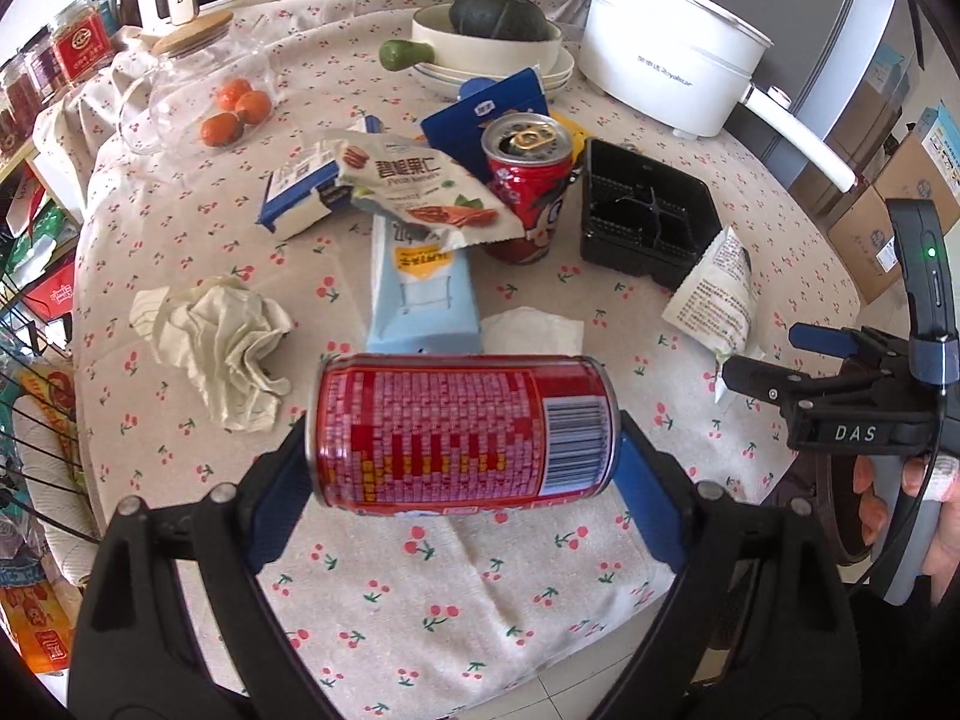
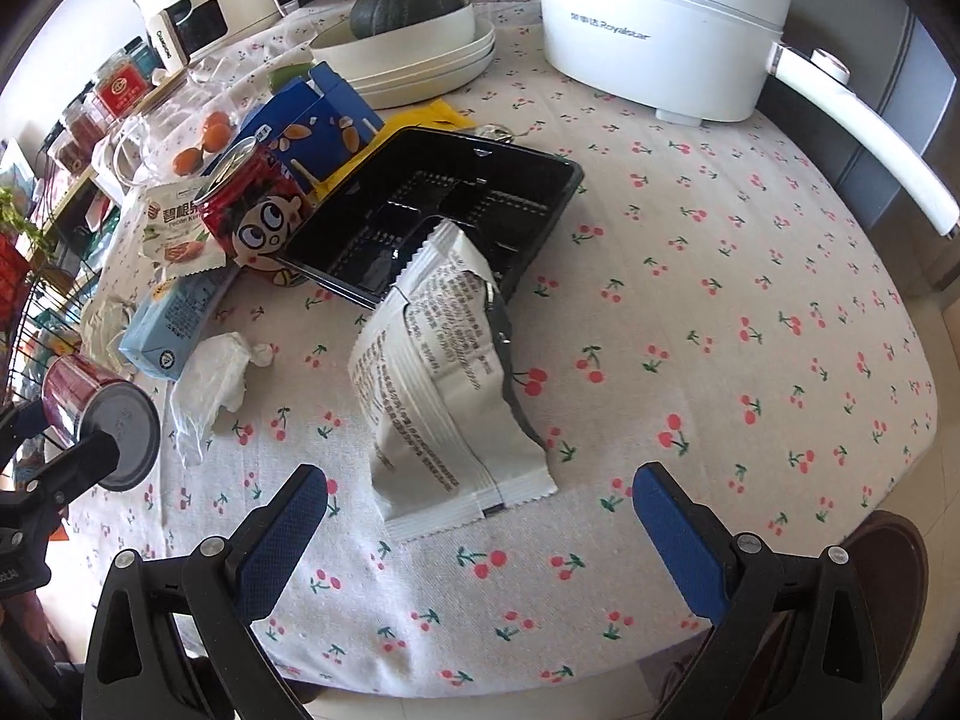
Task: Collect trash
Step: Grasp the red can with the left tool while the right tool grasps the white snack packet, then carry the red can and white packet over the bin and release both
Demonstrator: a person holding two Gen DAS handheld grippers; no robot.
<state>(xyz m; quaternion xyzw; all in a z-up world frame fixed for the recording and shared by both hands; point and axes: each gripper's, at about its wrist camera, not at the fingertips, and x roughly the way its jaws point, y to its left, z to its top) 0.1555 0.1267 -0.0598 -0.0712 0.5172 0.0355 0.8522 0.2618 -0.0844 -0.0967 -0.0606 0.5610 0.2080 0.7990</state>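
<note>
A red drink can (image 1: 456,426) lies crosswise in my left gripper (image 1: 459,435), pinched end to end between the blue pads and held above the cherry-print tablecloth (image 1: 456,576). The same can (image 2: 84,390) shows at the left edge of the right wrist view. My right gripper (image 2: 480,480) is open, low over the table, with a white printed wrapper (image 2: 444,372) lying just ahead between its fingers. Behind are a black plastic tray (image 2: 480,192), an upright opened red can (image 1: 528,192), a snack packet (image 1: 420,192), a pale blue carton (image 1: 420,294), crumpled paper (image 1: 222,348) and a tissue (image 1: 531,330).
At the back stand a white electric pot (image 1: 672,60), stacked bowls with a green squash (image 1: 498,15), and a glass jar (image 1: 198,90) holding oranges. A blue box (image 1: 300,192) lies among the litter. A wire rack (image 1: 36,396) stands left of the table; its front edge is near.
</note>
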